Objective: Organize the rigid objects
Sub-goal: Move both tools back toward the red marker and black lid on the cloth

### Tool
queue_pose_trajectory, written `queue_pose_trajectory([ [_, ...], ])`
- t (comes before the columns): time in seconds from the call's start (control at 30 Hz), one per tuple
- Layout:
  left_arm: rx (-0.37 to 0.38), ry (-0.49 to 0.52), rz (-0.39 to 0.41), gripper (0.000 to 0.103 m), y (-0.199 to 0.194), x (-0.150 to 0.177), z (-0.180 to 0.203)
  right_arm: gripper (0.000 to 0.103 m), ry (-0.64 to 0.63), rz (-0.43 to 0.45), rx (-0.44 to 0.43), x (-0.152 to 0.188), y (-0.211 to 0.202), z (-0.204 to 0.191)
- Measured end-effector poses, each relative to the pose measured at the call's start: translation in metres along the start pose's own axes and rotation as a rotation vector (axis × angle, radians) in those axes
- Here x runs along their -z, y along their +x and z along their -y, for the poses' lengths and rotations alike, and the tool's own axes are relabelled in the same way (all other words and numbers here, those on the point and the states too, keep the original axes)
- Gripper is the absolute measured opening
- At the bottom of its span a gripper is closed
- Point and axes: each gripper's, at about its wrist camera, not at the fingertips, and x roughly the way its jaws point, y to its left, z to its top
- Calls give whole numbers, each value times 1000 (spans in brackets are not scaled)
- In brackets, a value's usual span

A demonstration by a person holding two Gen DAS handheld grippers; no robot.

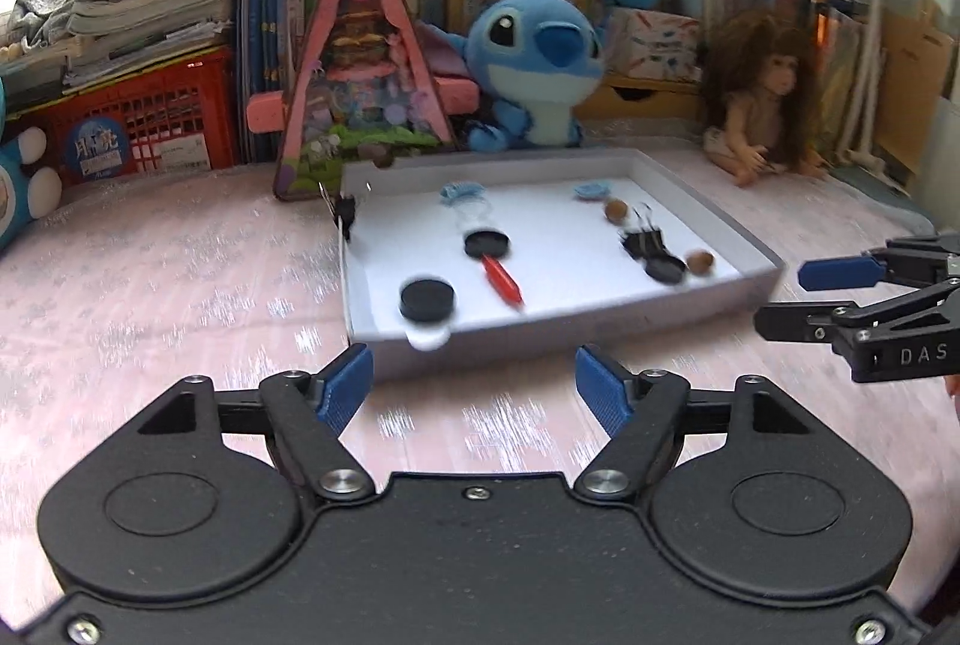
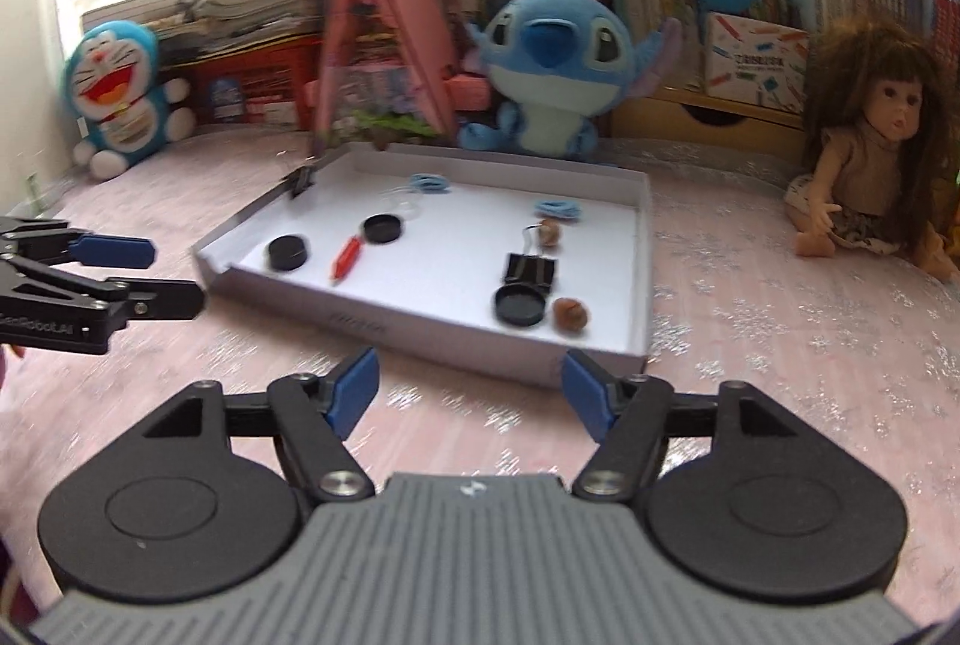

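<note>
Centrally in both views, a shallow white tray point(image 1: 708, 213) is seen on the pink-covered bench point(image 1: 150, 297). Black round caps point(image 1: 426, 298), a red pen point(image 1: 503, 281), a black binder clip point(image 2: 529, 267) and brown nuts point(image 2: 570, 314) lie inside. The left hand-held gripper point(image 1: 474, 384) and right hand-held gripper point(image 2: 471, 386) are held apart, empty, before the tray.
</note>
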Motion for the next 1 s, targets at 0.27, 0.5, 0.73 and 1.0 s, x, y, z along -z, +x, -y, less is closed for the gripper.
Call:
queue_pose_trajectory([
  [0.27, 63, 9, -49, 74, -23, 36, 8, 88, -39, 10, -107, 29, -22, -22],
  [0.5, 88, 1, -72, 74, -34, 55, 13, 93, -68, 17, -165, 50, -35, -34],
  [0.73, 97, -8, -83, 74, -36, 65, 20, 94, -102, 3, -172, 69, -36, -47],
  [1.0, 91, -7, -93, 75, -30, 71, 28, 94, -106, 12, -144, 83, -33, -56],
])
